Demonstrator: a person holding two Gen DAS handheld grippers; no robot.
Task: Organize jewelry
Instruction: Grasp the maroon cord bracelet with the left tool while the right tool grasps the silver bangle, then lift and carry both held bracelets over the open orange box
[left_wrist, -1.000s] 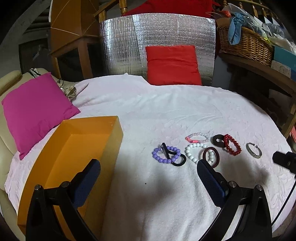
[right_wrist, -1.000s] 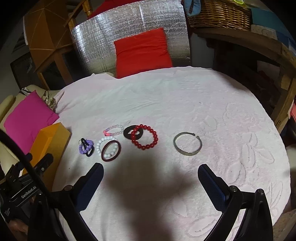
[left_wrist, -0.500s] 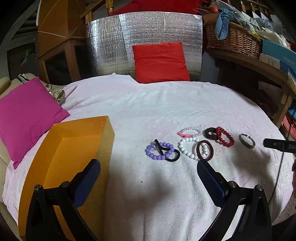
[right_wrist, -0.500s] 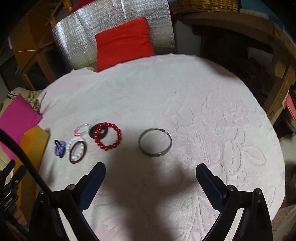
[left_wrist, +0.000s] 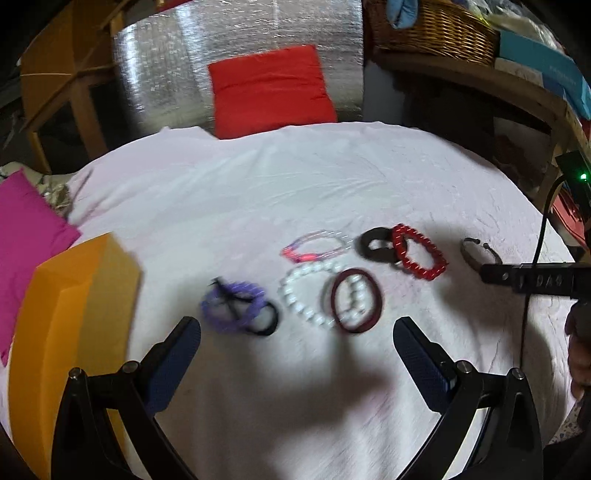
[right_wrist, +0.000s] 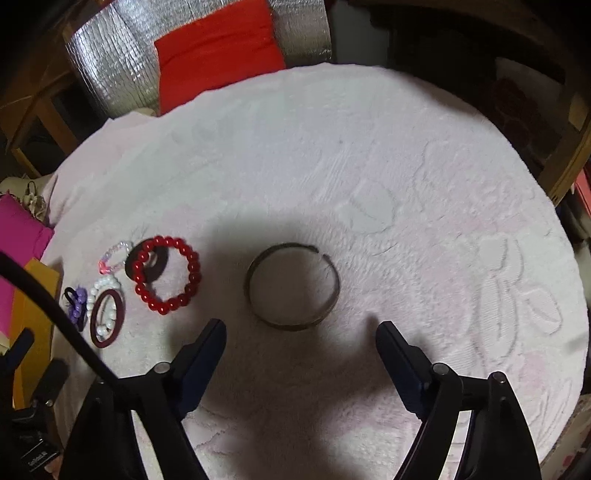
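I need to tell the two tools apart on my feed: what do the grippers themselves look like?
Both look alike. The left gripper and the right gripper each have a glossy black frame with silver pivot screws and two fingers faced with dark blue textured pads. A black cable crosses the right wrist view, and a green light glows on the right tool's body.

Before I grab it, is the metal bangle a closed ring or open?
Open: the metal bangle shows a small gap at its upper right, lying flat on the pink blanket.

Cushions, foil and a basket around the bed
A red cushion (left_wrist: 271, 90) leans against a silver foil panel (left_wrist: 166, 74); a wicker basket (left_wrist: 432, 31) sits on a wooden shelf (left_wrist: 480, 83); a pink cushion (left_wrist: 26, 236) lies left.
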